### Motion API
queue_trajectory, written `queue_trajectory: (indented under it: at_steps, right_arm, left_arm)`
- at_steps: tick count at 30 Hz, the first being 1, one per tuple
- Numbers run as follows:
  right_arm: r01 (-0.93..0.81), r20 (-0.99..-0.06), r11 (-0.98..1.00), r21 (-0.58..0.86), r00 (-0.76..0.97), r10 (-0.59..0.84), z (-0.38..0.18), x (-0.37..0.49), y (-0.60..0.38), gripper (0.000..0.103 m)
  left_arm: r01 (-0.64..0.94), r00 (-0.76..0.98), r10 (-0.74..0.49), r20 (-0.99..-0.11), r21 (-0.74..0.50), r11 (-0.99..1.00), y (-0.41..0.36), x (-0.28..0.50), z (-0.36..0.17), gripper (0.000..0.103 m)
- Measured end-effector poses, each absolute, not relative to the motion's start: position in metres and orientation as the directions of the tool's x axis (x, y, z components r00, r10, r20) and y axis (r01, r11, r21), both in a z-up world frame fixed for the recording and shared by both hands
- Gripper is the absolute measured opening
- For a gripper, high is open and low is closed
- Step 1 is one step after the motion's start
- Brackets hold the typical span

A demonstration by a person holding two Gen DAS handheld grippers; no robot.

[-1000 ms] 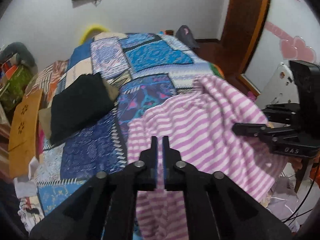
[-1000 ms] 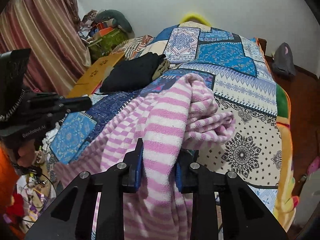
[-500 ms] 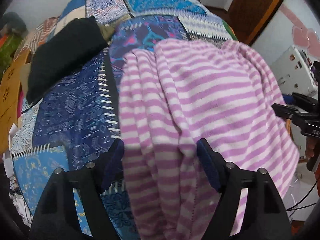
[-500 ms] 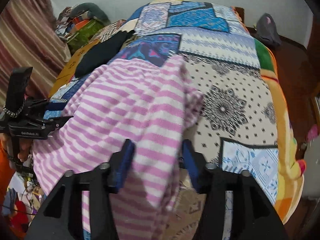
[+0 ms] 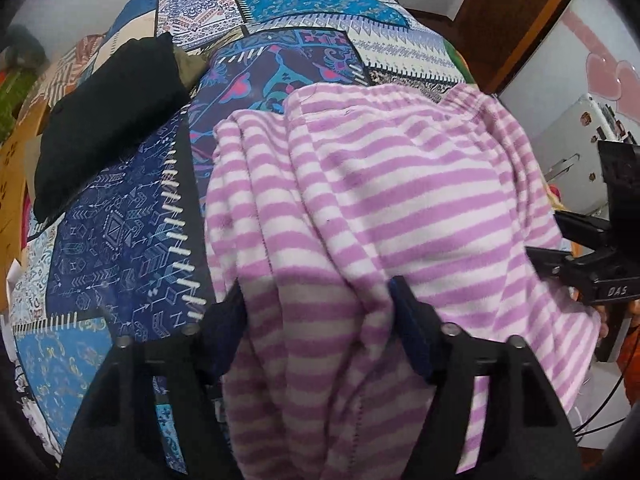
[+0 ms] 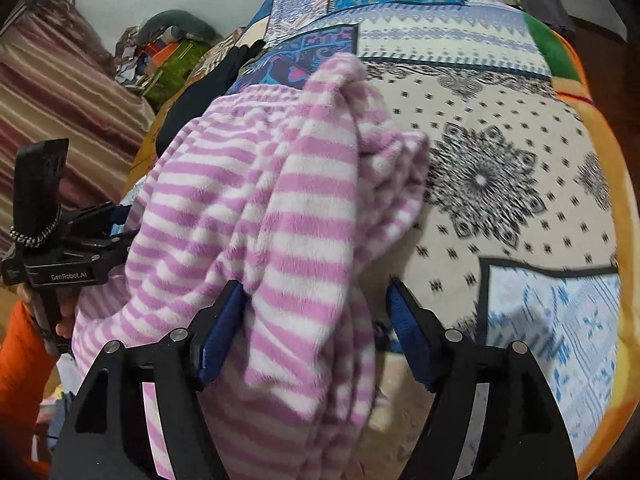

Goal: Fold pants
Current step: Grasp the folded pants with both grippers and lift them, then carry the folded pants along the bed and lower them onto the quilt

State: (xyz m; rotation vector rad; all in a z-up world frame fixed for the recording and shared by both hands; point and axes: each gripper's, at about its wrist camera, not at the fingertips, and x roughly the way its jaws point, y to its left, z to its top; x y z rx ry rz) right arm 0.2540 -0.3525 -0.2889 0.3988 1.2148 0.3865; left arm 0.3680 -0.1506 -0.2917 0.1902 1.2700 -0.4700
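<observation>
One patchwork bedspread (image 5: 120,248) stretched away ahead of both grippers, and on it, directly under and between their fingers, lay the single pair of pink-and-white striped fleece pants (image 5: 384,200), already doubled over with the elastic waistband at the far edge. One folded black garment (image 5: 108,120) sat well off beyond the left gripper, to its left.

The pants looked soft, thick and light, likely to slump and slide on themselves rather than hold a crease; by my reading, the near folded edge, taken at its two corners, was the place to pinch.

The left gripper (image 5: 318,320) had its jaws apart and closing, fleece between them, the pads not visibly pressing. The right gripper (image 6: 314,320) stood apart and opening, cloth against its left pad, its right pad clear.
</observation>
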Motion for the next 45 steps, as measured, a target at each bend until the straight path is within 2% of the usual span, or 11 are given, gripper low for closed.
queue_trajectory:
  at_steps: [1, 2, 4, 5, 7, 9, 19, 29, 39, 45]
  right_arm:
    - [-0.084, -0.816, 0.866, 0.494, 0.300, 0.494, -0.288, 0.257, -0.350, 0.066]
    - [-0.094, -0.813, 0.863, 0.497, 0.296, 0.501, -0.288, 0.260, -0.348, 0.063]
    - [-0.108, -0.804, 0.851, 0.513, 0.288, 0.521, -0.286, 0.265, -0.343, 0.044]
    - [-0.113, -0.801, 0.849, 0.516, 0.285, 0.526, -0.285, 0.268, -0.340, 0.041]
    - [-0.124, -0.805, 0.855, 0.504, 0.291, 0.517, -0.280, 0.272, -0.336, 0.029]
    - [-0.133, -0.812, 0.868, 0.479, 0.307, 0.496, -0.273, 0.275, -0.334, 0.026]
    - [-0.178, -0.776, 0.881, 0.439, 0.419, 0.472, -0.223, 0.288, -0.326, 0.023]
    - [-0.286, -0.714, 0.883, 0.374, 0.519, 0.470, -0.168, 0.329, -0.283, 0.023]
    - [-0.357, -0.675, 0.866, 0.350, 0.545, 0.498, -0.160, 0.398, -0.226, 0.023]
    - [-0.384, -0.655, 0.853, 0.353, 0.550, 0.518, -0.169, 0.445, -0.189, 0.023]
  left_arm:
    - [0.445, 0.207, -0.249, -0.946, -0.136, 0.885, -0.153, 0.368, -0.291, 0.046]
    - [0.447, 0.201, -0.256, -0.946, -0.144, 0.883, -0.156, 0.369, -0.290, 0.043]
    - [0.441, 0.209, -0.242, -0.948, -0.129, 0.888, -0.165, 0.373, -0.289, 0.032]
    - [0.441, 0.217, -0.233, -0.948, -0.118, 0.890, -0.168, 0.374, -0.289, 0.031]
    - [0.439, 0.247, -0.212, -0.945, -0.086, 0.894, -0.174, 0.378, -0.284, 0.021]
    - [0.440, 0.277, -0.214, -0.937, -0.074, 0.895, -0.175, 0.379, -0.277, 0.017]
    - [0.438, 0.421, -0.254, -0.871, -0.051, 0.897, -0.155, 0.374, -0.223, 0.013]
    - [0.352, 0.565, -0.245, -0.788, -0.038, 0.935, -0.098, 0.405, -0.160, 0.013]
    - [0.239, 0.660, -0.184, -0.728, -0.028, 0.971, -0.022, 0.457, -0.133, 0.013]
    - [0.194, 0.682, -0.132, -0.719, 0.004, 0.981, 0.018, 0.502, -0.135, 0.013]
